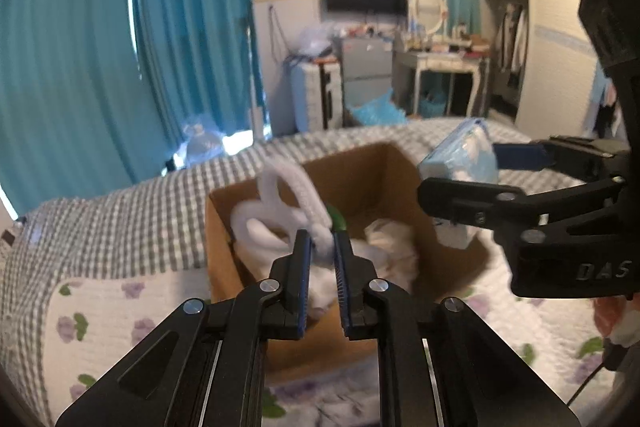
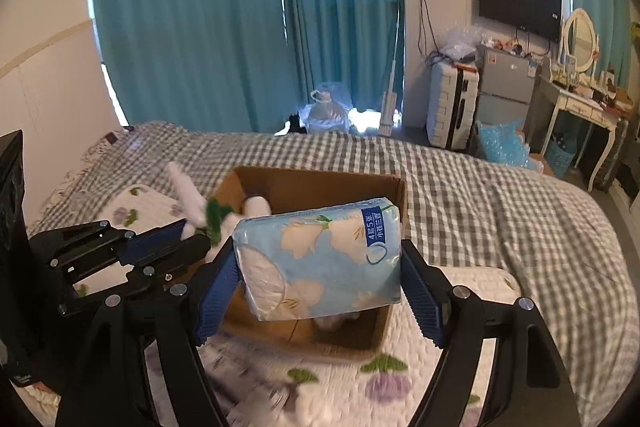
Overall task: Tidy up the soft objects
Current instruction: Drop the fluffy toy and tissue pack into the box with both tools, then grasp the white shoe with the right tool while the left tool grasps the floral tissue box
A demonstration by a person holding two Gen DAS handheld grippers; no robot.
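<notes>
An open cardboard box (image 1: 360,163) (image 2: 320,183) stands on the bed with white soft items inside. My left gripper (image 1: 322,243) is shut on a white fuzzy pipe-cleaner flower (image 1: 288,187) with a green part, held over the box's left side; it also shows in the right wrist view (image 2: 188,199). My right gripper (image 2: 320,263) is shut on a blue floral tissue pack (image 2: 320,259), held above the box's near right edge; the pack also shows in the left wrist view (image 1: 464,155).
The bed has a grey checked cover (image 2: 460,179) and a white floral quilt (image 1: 100,307) under the box. Teal curtains (image 2: 200,7), a suitcase (image 2: 452,107), a dressing table (image 2: 576,107) and a wardrobe (image 1: 552,39) stand beyond the bed.
</notes>
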